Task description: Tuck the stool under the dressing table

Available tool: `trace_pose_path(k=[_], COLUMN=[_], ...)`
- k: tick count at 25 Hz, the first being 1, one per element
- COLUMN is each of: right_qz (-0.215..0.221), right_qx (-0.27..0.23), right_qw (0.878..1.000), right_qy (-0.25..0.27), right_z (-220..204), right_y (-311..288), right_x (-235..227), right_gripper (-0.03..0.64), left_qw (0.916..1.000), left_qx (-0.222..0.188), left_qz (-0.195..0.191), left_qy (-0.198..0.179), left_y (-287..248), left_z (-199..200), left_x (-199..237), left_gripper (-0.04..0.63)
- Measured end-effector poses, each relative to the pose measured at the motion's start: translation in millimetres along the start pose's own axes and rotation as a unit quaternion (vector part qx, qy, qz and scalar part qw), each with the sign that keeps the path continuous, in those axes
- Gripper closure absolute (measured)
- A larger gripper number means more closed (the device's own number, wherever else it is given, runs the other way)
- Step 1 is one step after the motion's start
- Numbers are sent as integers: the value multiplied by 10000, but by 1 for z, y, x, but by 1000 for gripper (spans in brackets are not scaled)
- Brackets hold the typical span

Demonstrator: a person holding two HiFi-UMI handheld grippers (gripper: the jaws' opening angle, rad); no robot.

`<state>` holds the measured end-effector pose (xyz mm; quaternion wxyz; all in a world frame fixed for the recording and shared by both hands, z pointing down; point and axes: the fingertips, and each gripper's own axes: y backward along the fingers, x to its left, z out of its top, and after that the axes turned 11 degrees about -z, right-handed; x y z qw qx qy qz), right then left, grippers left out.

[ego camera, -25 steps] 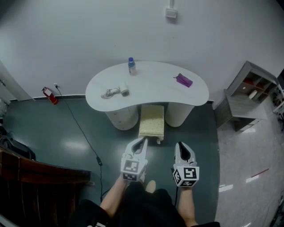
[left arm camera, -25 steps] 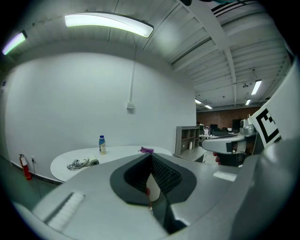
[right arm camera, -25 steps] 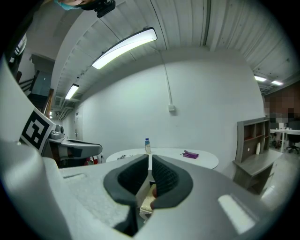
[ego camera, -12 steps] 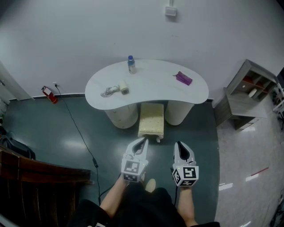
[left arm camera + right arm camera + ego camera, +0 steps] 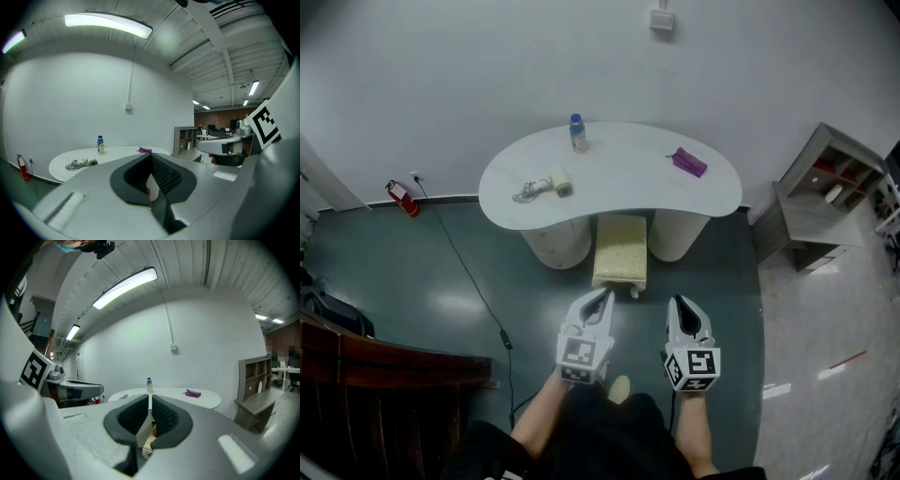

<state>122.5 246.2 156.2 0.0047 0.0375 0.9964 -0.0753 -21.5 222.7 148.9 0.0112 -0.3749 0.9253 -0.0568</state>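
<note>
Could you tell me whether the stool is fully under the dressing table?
Partly in: the stool stands between the bases of the dressing table, but most of its seat sticks out past the edge.

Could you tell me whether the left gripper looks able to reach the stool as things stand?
Probably yes: the left gripper is just short of the stool's near end, with nothing between them, though its jaws are shut.

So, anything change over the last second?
Nothing visibly changed. The left gripper and right gripper stay shut and empty, short of the stool, which still sits only partly under the dressing table.
</note>
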Motion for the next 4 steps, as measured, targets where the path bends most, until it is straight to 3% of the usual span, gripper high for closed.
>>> trace_pose_path(k=[4], right_qz=[10], right_qx=[28], right_qw=[10000], right_qy=[-5], right_z=[-3], right_y=[0], right_x=[5], right_gripper=[591], left_qw=[10000], left_qx=[-13], left_qz=[-14], left_qy=[8], left_y=[3], left_z=[-1], left_x=[2], left_gripper=[588])
